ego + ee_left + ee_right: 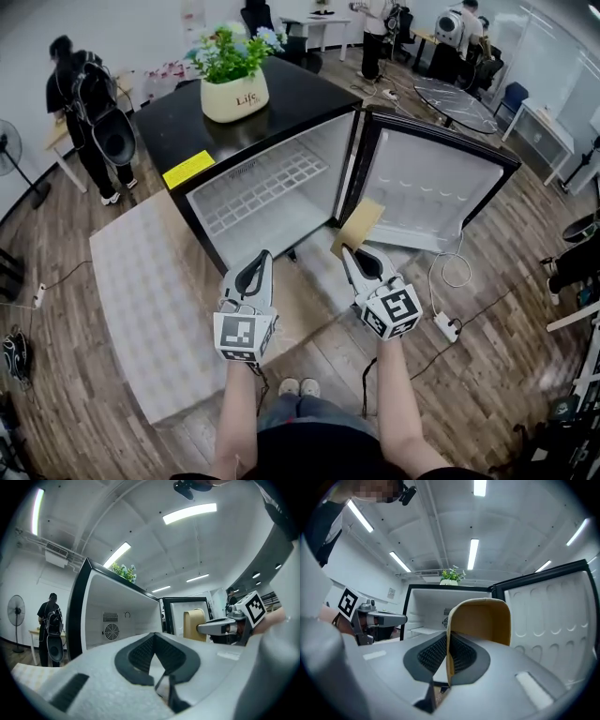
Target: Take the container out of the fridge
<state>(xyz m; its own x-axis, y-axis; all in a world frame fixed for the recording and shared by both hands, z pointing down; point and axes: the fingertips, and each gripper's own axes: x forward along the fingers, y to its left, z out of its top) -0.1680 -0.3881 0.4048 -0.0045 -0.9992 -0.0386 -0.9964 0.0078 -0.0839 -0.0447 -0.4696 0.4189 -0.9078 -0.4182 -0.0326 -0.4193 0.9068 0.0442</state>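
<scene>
A black mini fridge [272, 187] stands open with a bare white inside and a wire shelf. A tan, open-topped container [357, 226] hangs in front of the fridge opening, outside it. My right gripper [349, 251] is shut on its rim. In the right gripper view one wall of the container [483, 620] is pinched between the pads and the fridge [426, 606] lies beyond. My left gripper [267, 255] is beside it on the left, shut with nothing in it. The left gripper view shows the container [194, 624] off to the right, held by the right gripper [201, 628].
The fridge door [427, 187] is swung wide to the right. A potted plant [233, 80] sits on the fridge top. A grey mat [141, 281] lies at the left, a power strip with cable [444, 326] at the right. A person [89, 112] stands at the back left.
</scene>
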